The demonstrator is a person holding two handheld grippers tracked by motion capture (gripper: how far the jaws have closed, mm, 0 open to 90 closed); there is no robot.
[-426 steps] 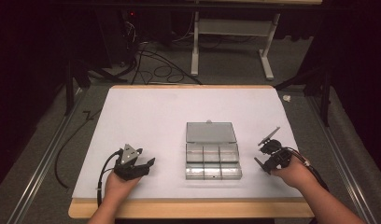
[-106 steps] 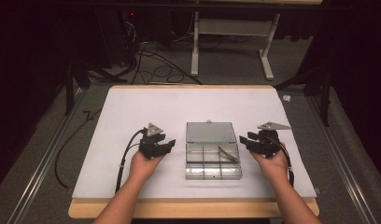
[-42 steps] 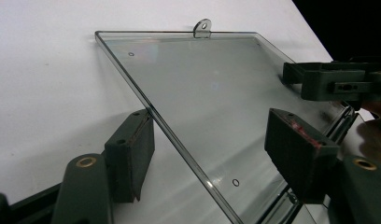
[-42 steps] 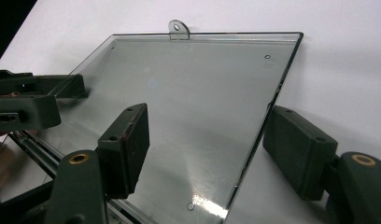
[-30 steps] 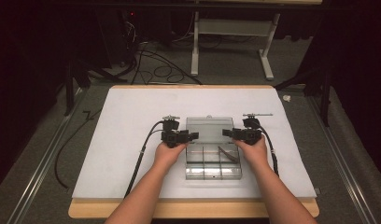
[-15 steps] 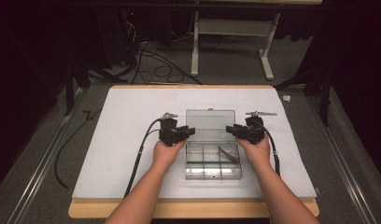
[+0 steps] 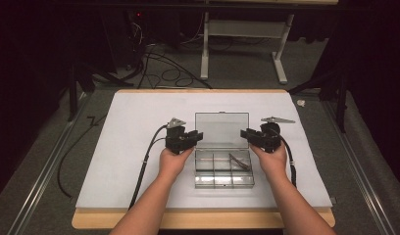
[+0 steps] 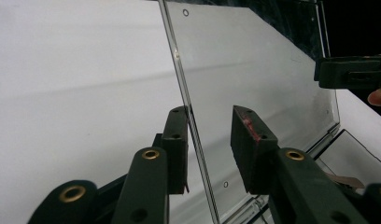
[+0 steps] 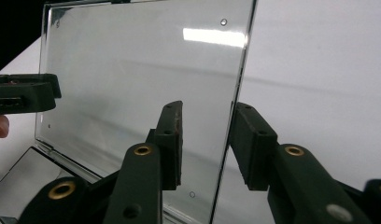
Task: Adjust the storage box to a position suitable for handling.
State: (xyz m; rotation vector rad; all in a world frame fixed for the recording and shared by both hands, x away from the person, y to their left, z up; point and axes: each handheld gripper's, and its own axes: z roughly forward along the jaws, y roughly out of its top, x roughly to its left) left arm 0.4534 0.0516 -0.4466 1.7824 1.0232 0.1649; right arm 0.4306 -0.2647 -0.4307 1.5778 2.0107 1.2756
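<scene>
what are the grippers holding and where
Nothing is clamped yet. The clear box's raised lid has its left edge between the left gripper's jaws and its right edge between the right gripper's; both have just been closing, gaps remain.

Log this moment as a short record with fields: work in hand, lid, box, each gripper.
work in hand: raising the clear lid of a compartment box
lid: stands near upright, hinged at the box's far edge
box: on the white mat, a small dark piece in one compartment
left gripper: jaws astride the lid's left edge, just been closing, gap visible
right gripper: jaws astride the right edge, just been closing, gap visible
</scene>
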